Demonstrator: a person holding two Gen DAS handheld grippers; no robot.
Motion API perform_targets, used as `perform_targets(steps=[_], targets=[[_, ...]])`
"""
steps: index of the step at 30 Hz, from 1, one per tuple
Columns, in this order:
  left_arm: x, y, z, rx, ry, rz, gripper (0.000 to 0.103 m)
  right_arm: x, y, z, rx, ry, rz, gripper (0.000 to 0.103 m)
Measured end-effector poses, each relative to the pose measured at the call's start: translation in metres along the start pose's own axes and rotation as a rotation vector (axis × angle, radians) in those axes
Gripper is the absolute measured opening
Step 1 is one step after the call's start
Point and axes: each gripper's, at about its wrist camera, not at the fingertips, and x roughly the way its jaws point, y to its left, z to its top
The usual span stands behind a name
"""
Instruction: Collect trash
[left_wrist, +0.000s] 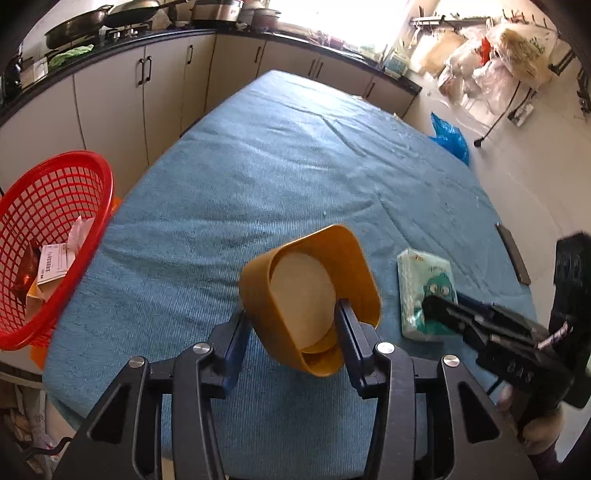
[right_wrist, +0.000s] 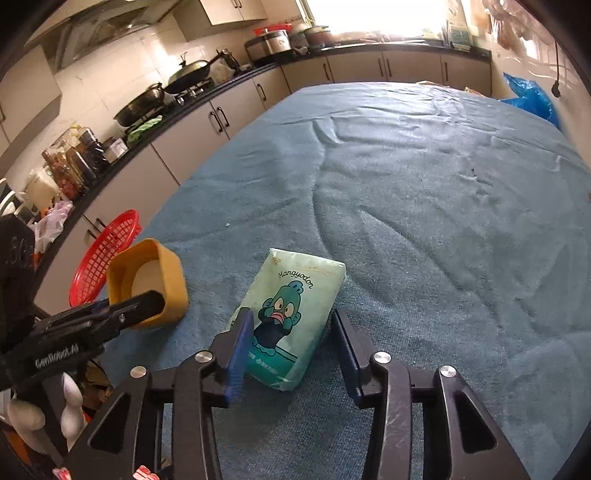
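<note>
A mustard-yellow square bowl (left_wrist: 314, 295) with a pale disc inside is tilted and lifted off the blue cloth, held between the fingers of my left gripper (left_wrist: 291, 325), one finger inside the rim. It also shows in the right wrist view (right_wrist: 147, 280). A mint-green tissue pack (right_wrist: 291, 314) with a cartoon fish lies on the table between the open fingers of my right gripper (right_wrist: 291, 343), which do not press it. The pack also shows in the left wrist view (left_wrist: 424, 291). A red mesh basket (left_wrist: 48, 243) holding paper and wrappers hangs at the table's left edge.
The table is covered by a blue towel cloth (right_wrist: 424, 184). A dark flat strip (left_wrist: 513, 254) lies near its right edge. Kitchen cabinets (left_wrist: 147, 88) and a counter with pans run along the left and back. A blue plastic bag (left_wrist: 450, 136) lies beyond the far right corner.
</note>
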Motion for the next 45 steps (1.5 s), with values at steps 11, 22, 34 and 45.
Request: perform_targets(steps=[11,22,34,45], targets=[[0.005,-0.002,-0.003,-0.036,-0.085,-0.053,0.074,-0.001,-0.005,-0.006,0.029,-0.043,0.105,0.067],[0.006,-0.005,-0.011,-0.002,-0.15,-0.089,0.085,-0.006,-0.012,-0.008,0.081,-0.052,0.119,0.066],[0.008,-0.015,-0.017,0.066,-0.181,-0.07,0.092,-0.01,-0.029,0.001,0.102,-0.047,-0.066,0.033],[0.022,-0.038,-0.01,0.156,-0.094,0.05,0.101,-0.011,-0.035,0.0,0.122,-0.049,0.017,0.055]])
